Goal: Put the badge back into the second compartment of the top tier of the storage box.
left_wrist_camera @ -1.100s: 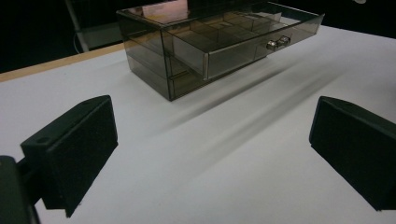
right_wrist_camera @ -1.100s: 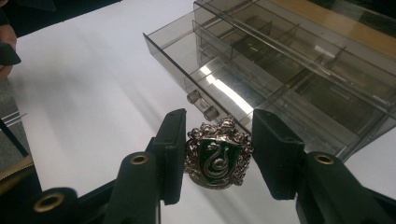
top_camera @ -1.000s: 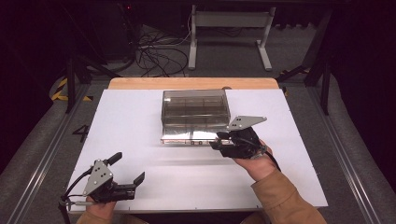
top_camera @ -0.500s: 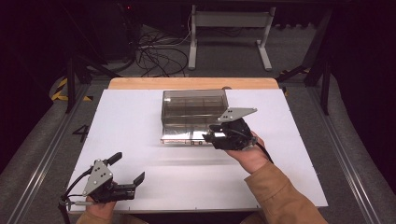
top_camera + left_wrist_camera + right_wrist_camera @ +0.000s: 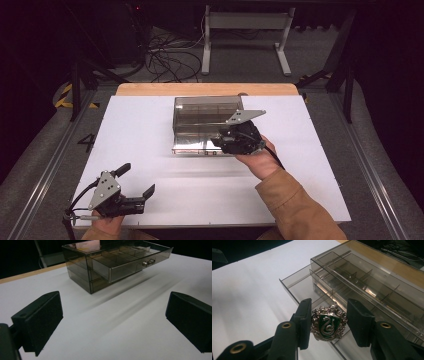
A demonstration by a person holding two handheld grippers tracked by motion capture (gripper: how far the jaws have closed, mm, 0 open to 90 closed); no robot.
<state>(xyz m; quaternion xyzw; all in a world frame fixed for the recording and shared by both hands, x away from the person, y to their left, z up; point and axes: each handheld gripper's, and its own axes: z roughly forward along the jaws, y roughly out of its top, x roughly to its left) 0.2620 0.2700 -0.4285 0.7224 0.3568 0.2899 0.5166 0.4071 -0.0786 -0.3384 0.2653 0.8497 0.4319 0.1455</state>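
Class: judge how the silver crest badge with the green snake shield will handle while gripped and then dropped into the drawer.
The crest badge looks like rigid metal, so it probably won't bend. Its glossy enamel may slip between the right gripper pads. Being flat, it should land without rolling.

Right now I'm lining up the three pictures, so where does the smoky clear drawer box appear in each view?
High view: the drawer box sits centre, at the white table's far side, its drawer pulled open toward the person.
Left gripper view: top centre, beyond the open jaws.
Right gripper view: upper right, behind the green crest badge held in the jaws.
Shared landmark: the open drawer's front with its small metal handle.
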